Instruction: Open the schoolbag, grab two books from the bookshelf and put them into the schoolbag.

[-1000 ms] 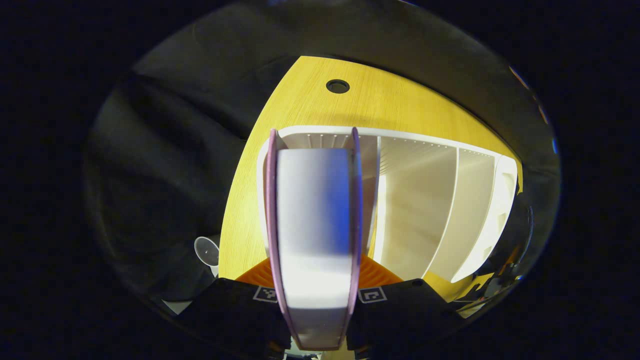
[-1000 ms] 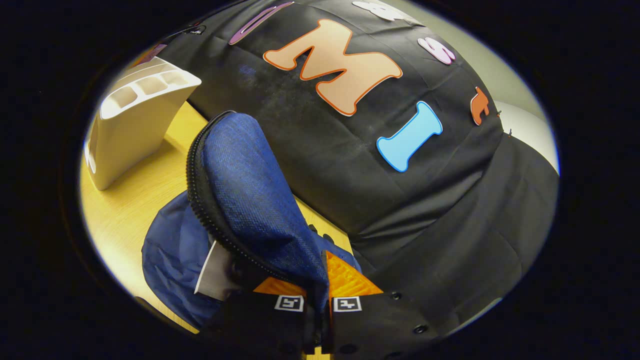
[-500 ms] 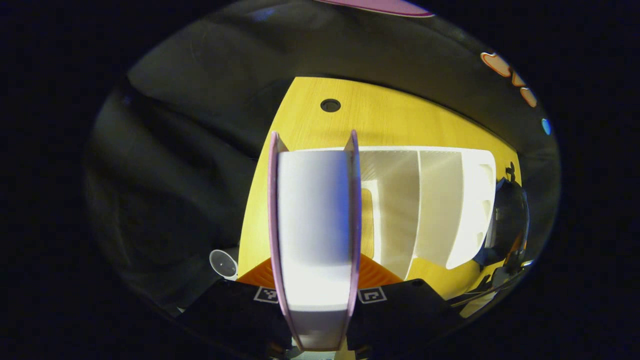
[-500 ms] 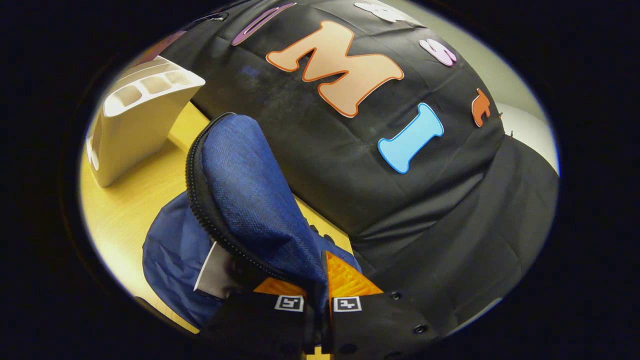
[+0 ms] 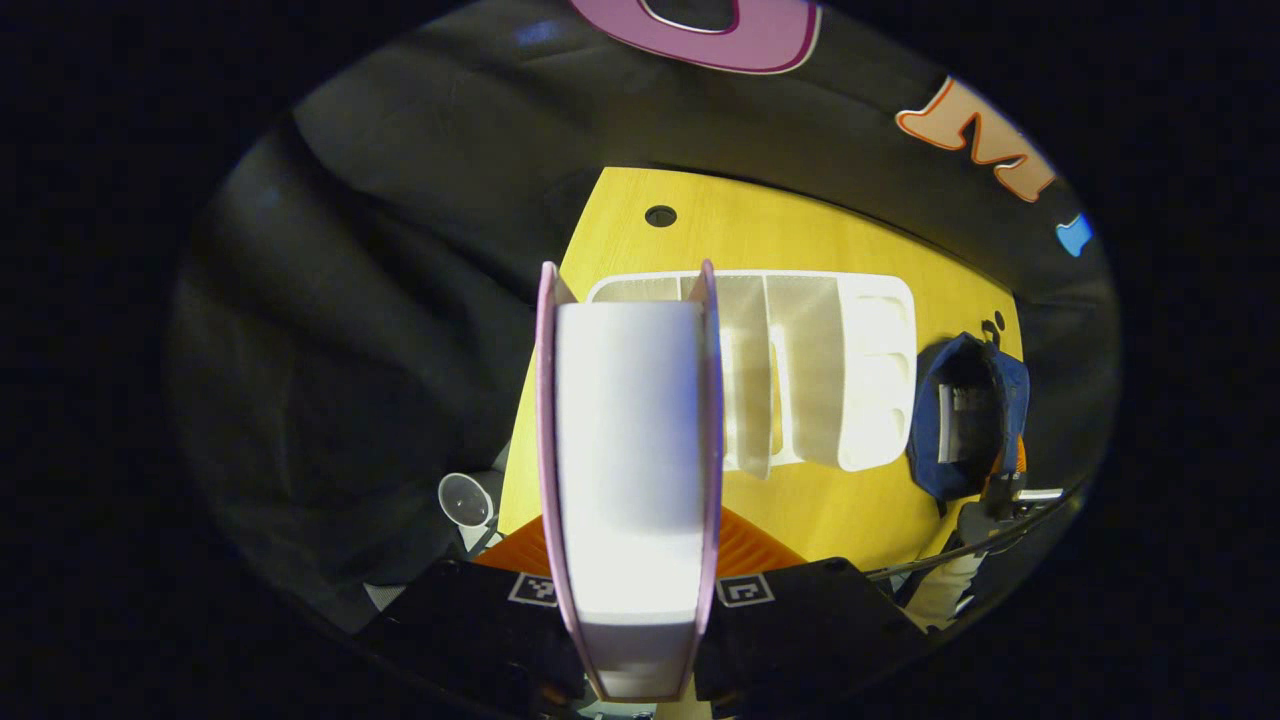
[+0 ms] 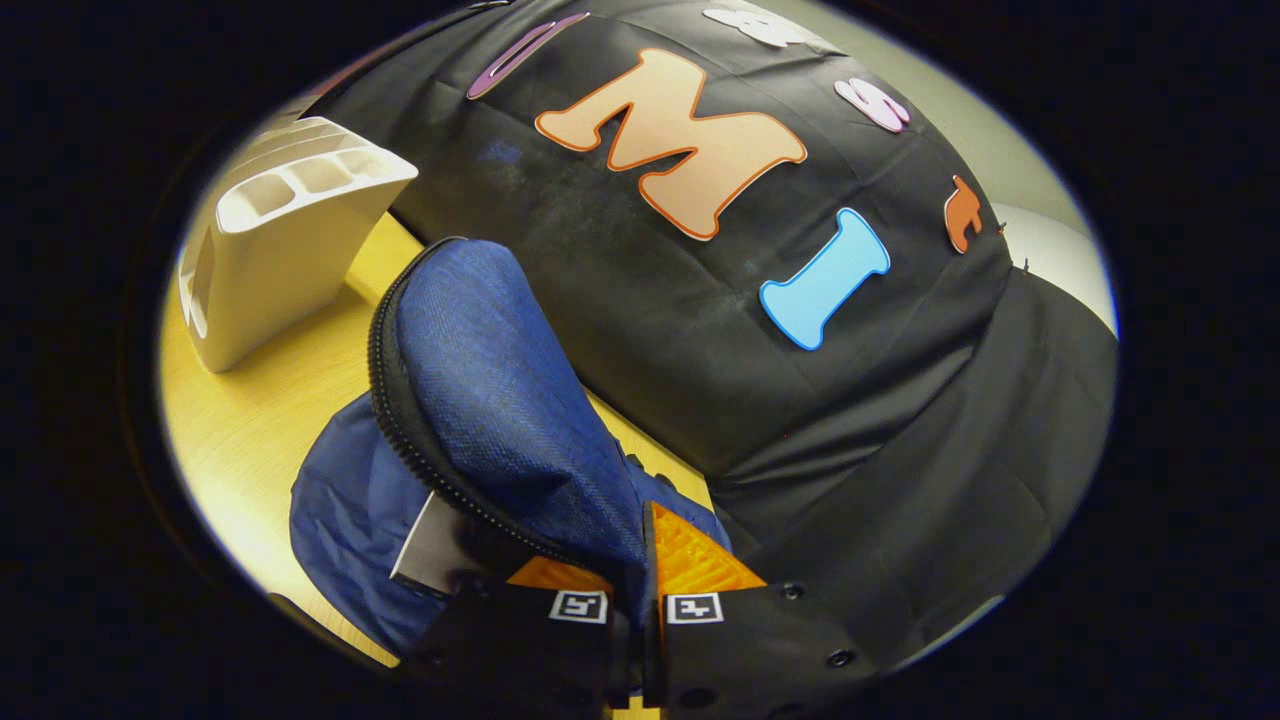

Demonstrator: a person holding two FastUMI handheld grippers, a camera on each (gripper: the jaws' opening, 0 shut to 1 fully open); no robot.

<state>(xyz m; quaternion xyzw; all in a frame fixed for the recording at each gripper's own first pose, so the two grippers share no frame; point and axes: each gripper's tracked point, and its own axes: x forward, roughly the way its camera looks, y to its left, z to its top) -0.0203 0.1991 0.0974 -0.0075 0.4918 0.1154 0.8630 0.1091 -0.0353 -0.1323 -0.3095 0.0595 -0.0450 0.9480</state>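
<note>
Left gripper (image 5: pixel 630 560) jaws clamp book (image 5: pixel 628 470), fore-edge up, long axis toward bookshelf (image 5: pixel 800 370). Right gripper (image 6: pixel 632 580) jaws pinch schoolbag (image 6: pixel 480 390) flap.

Dim booth, glaring blurred foreground, fisheye-warped edges

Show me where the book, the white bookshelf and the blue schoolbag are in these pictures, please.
book (image 5: pixel 630 450), left gripper view, on its white page edge between the purple covers.
bookshelf (image 5: pixel 860 380), left gripper view, on a white divider.
schoolbag (image 6: pixel 490 390), right gripper view, on the raised blue flap beside the zipper.
</note>
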